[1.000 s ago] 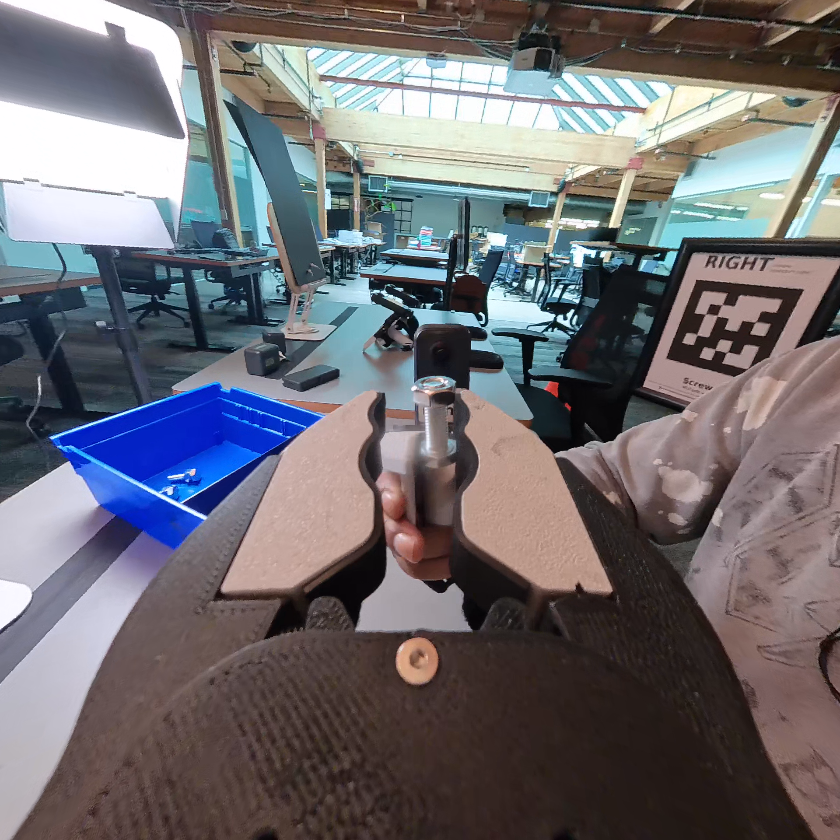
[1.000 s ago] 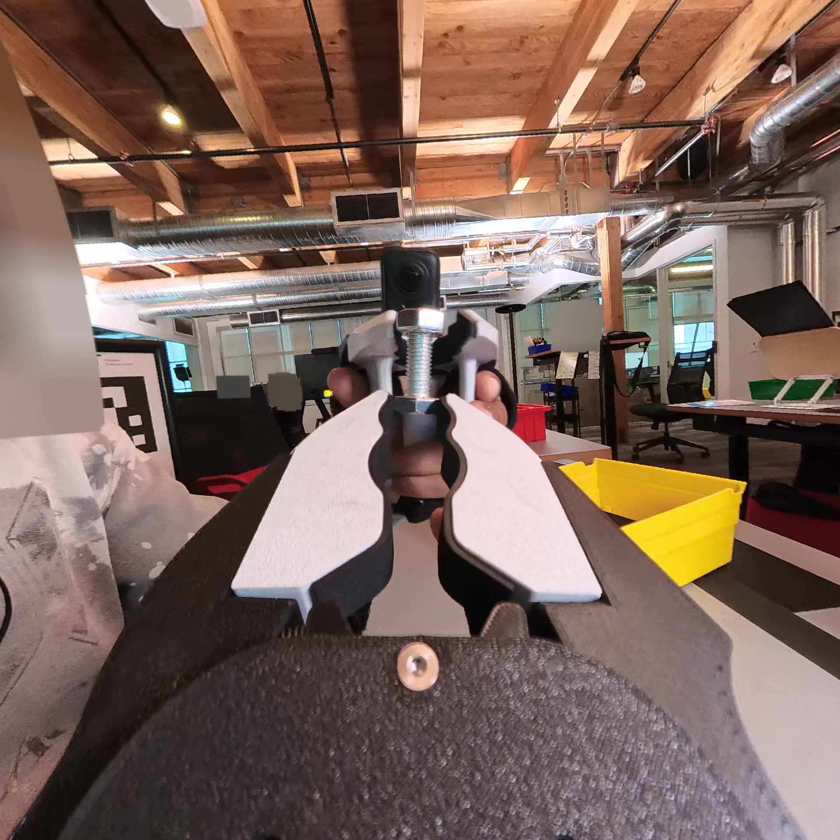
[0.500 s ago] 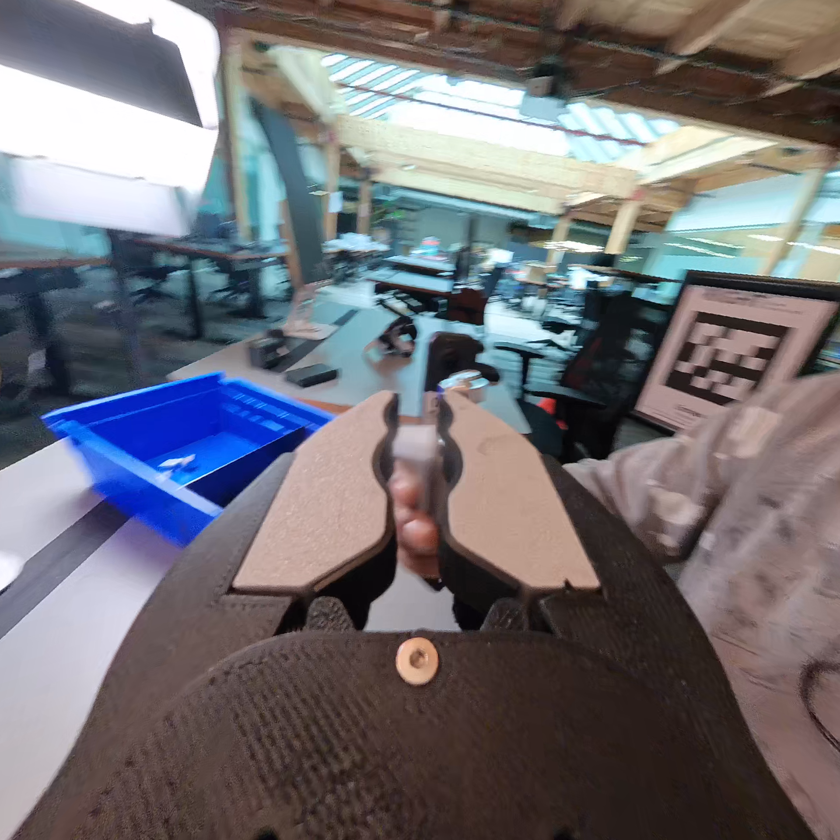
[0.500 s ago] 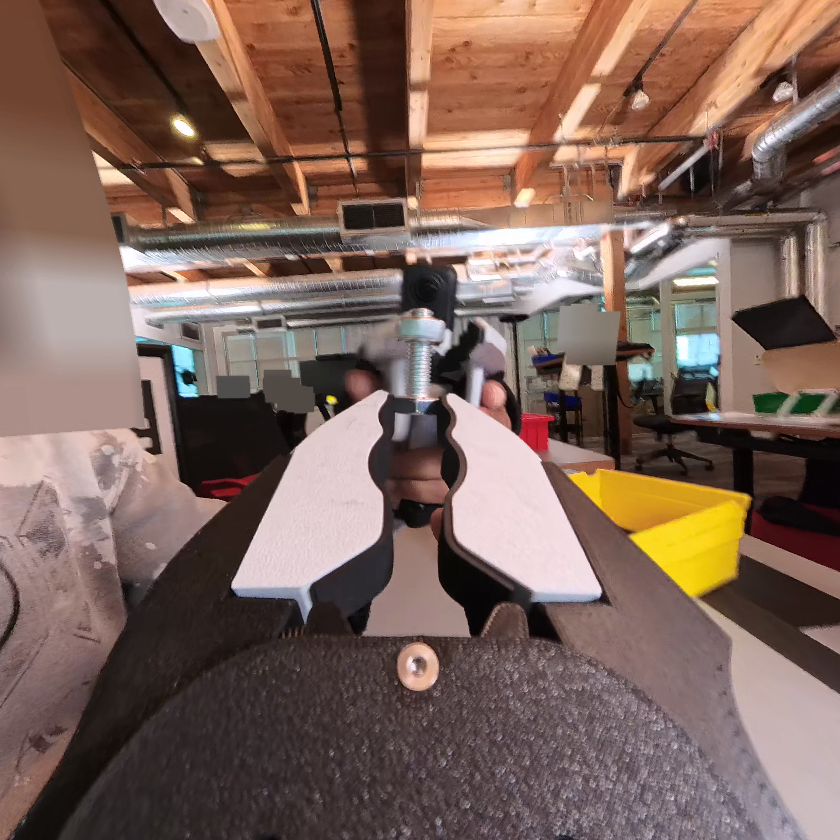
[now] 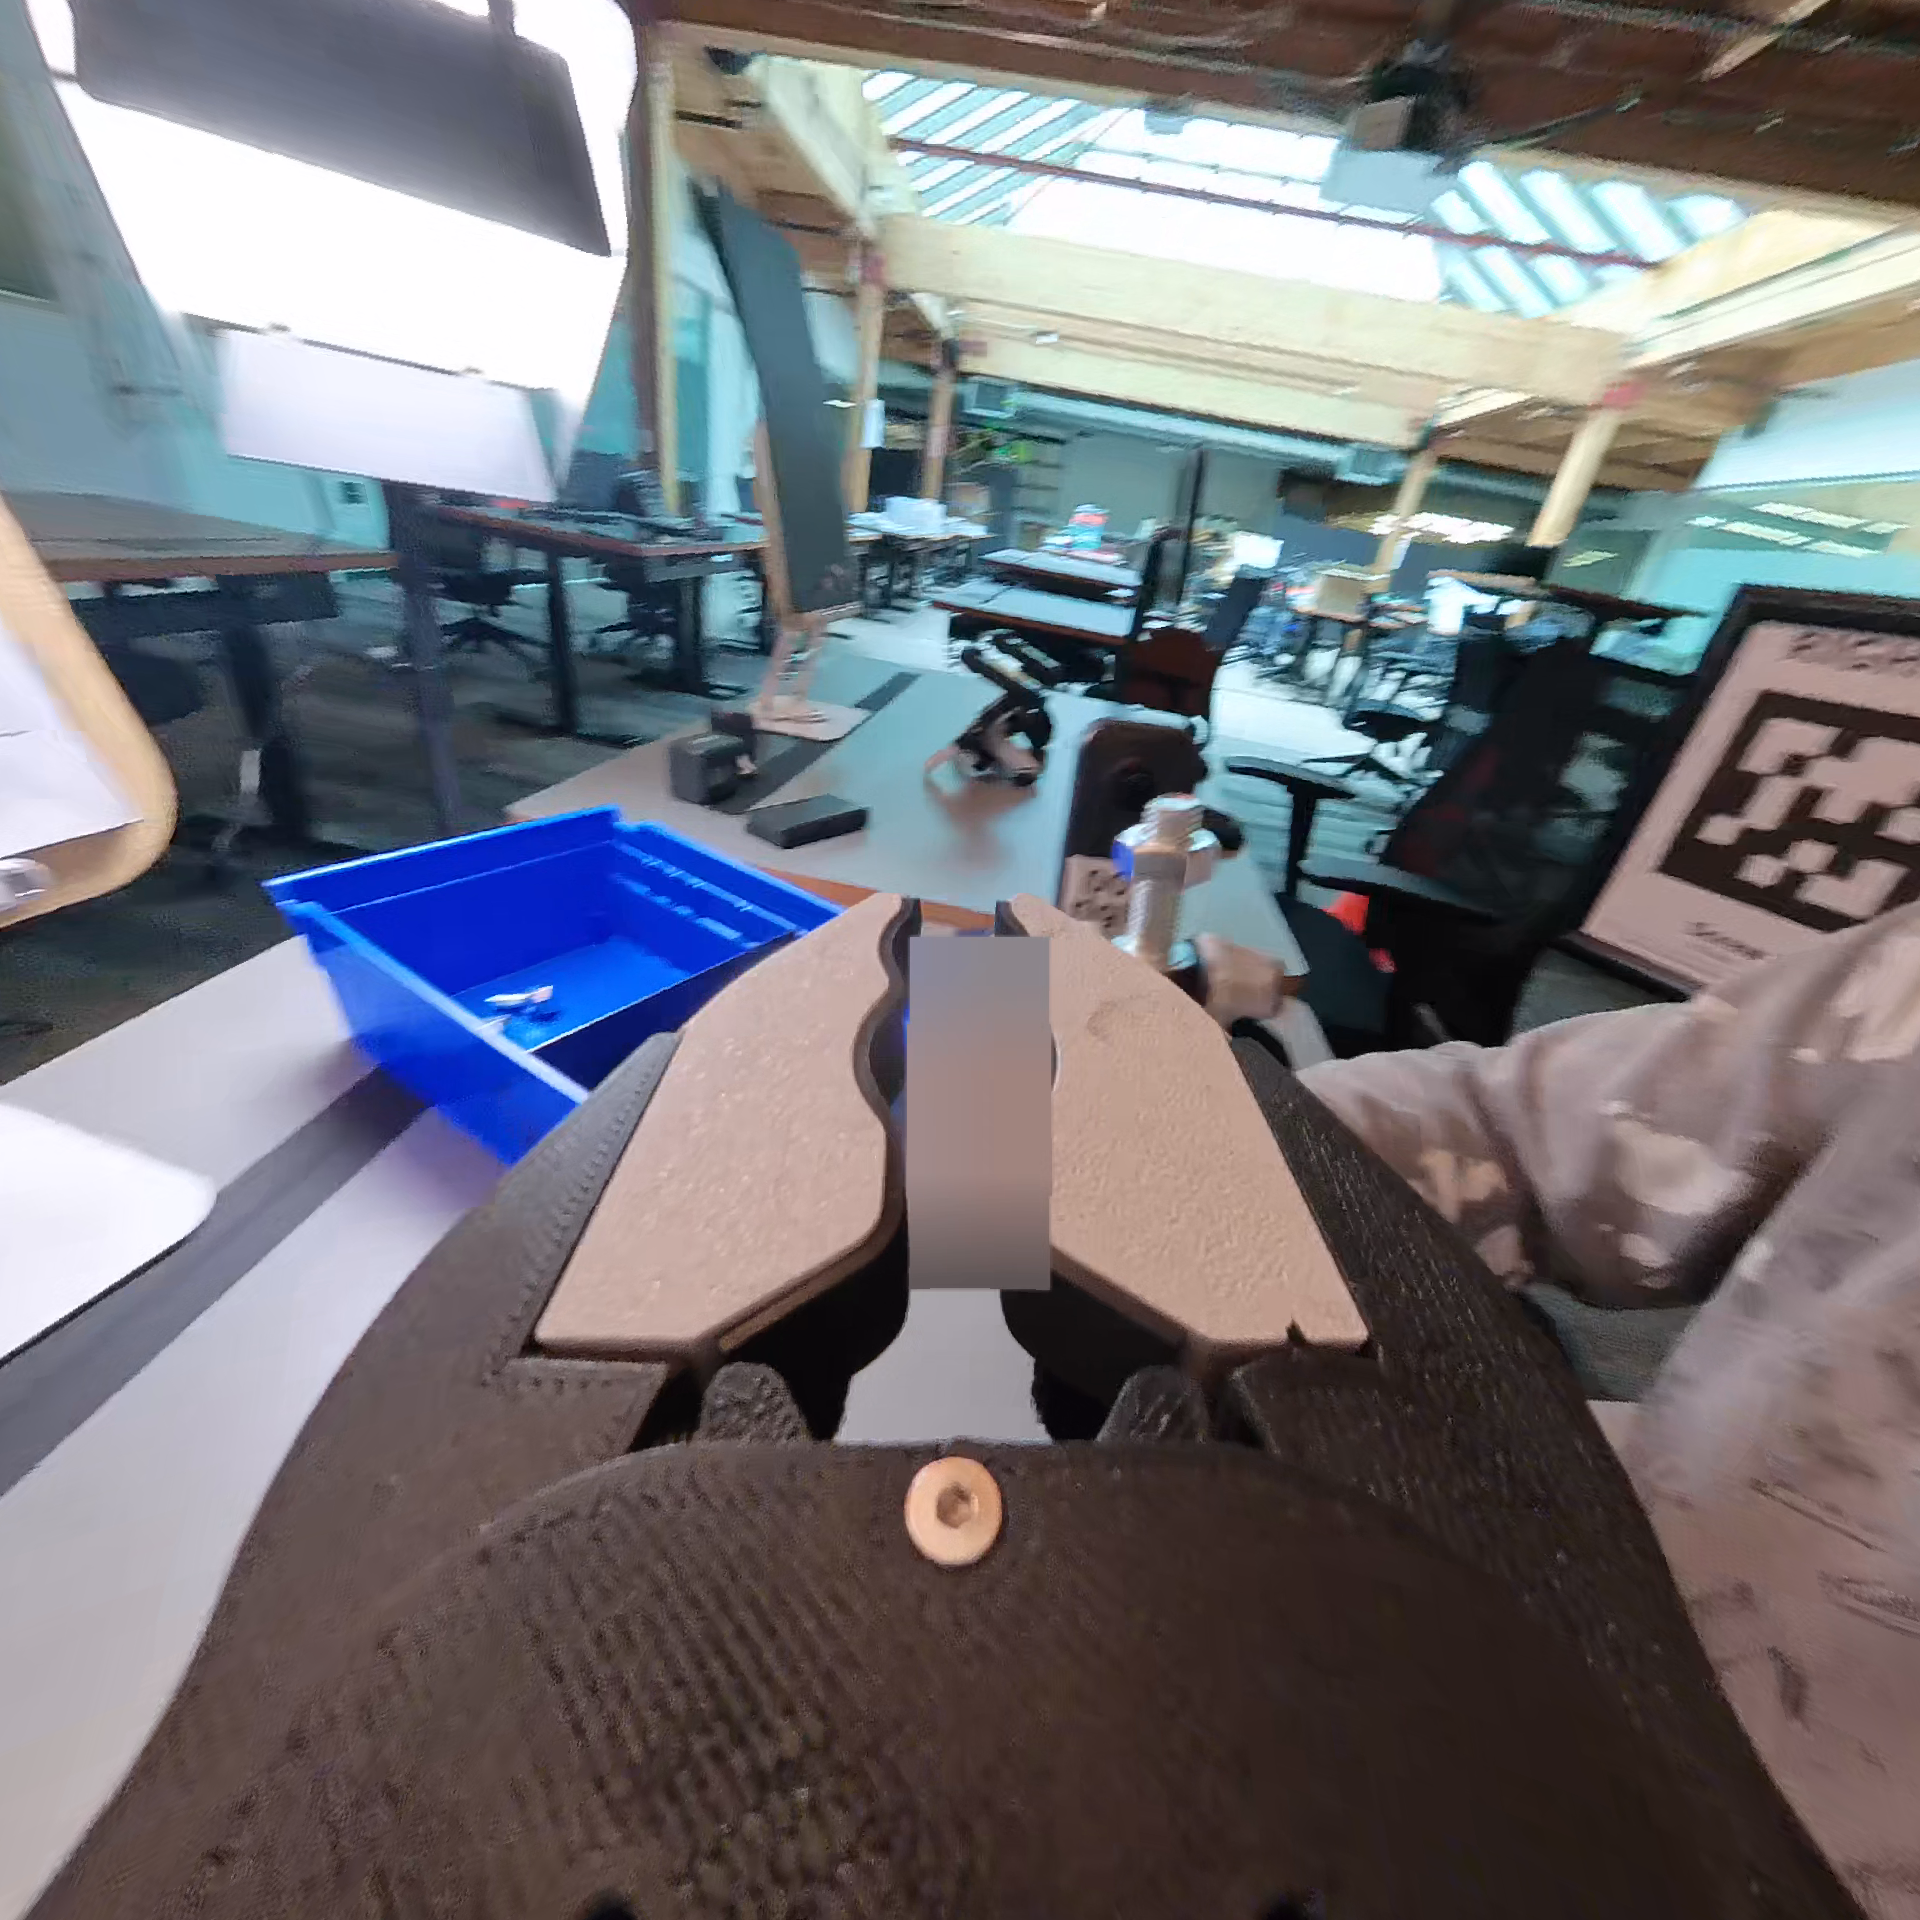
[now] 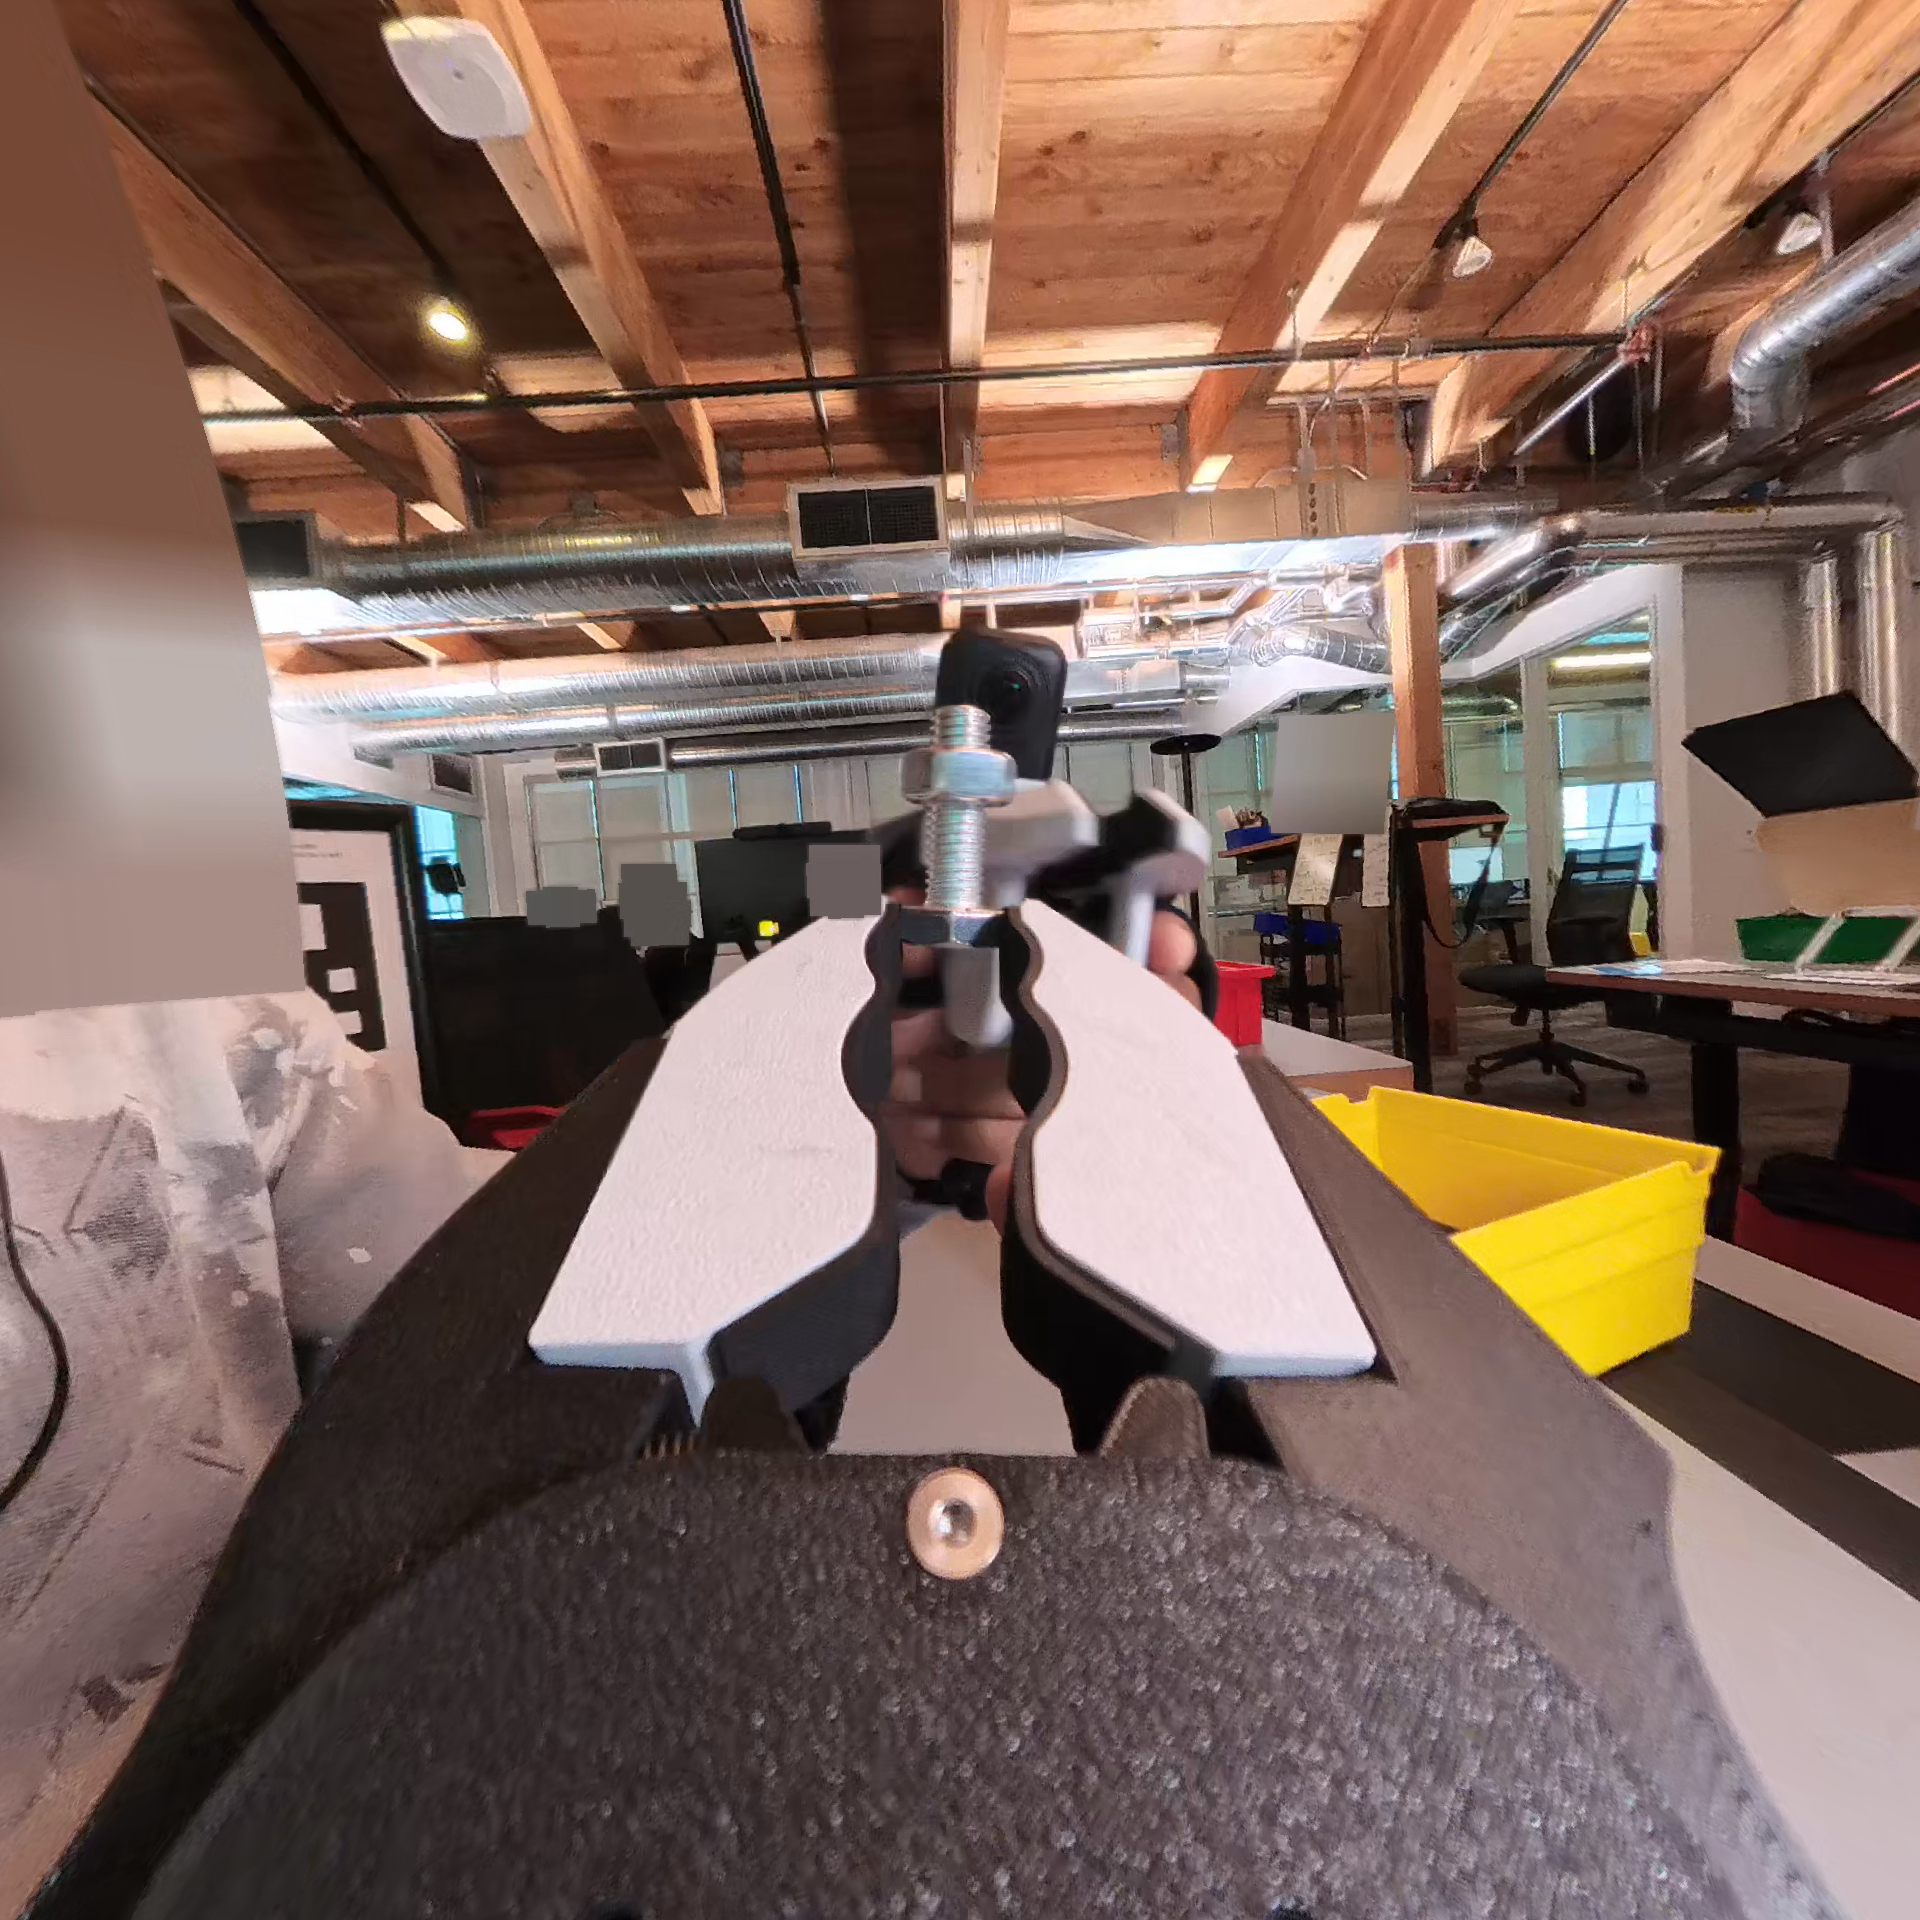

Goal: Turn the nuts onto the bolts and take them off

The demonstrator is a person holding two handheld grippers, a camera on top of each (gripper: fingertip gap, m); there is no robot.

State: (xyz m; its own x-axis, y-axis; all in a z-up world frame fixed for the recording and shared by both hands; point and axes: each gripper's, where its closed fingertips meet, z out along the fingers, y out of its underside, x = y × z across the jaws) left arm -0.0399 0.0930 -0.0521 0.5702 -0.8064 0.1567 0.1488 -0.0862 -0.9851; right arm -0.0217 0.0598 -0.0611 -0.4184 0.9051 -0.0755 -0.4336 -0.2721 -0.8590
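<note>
My right gripper (image 6: pixel 951 920) is shut on the hex head of a silver bolt (image 6: pixel 956 862) and holds it upright, thread end up. A silver nut (image 6: pixel 956 774) sits near the top of the thread, with a short stub of thread above it. My left gripper (image 5: pixel 951 914) is almost shut with nothing seen at its tips; a blurred patch hides the gap behind them. The bolt (image 5: pixel 1151 904) stands just right of and beyond the left gripper's tips, apart from them. In the right wrist view the left gripper (image 6: pixel 1107 842) is behind and right of the bolt.
A blue bin (image 5: pixel 540 977) with a few small parts stands on the grey table (image 5: pixel 156 1403) to the left. A yellow bin (image 6: pixel 1507 1195) stands to the right. A framed marker board (image 5: pixel 1808 810) stands at the far right. The person's sleeve (image 5: pixel 1558 1143) lies between the grippers. The grippers' ends are close to 4 centimeters from one another.
My left gripper has come off the nut, closed further and swung left, away from the bolt. The right gripper still holds the bolt. Thread now shows above the nut.
</note>
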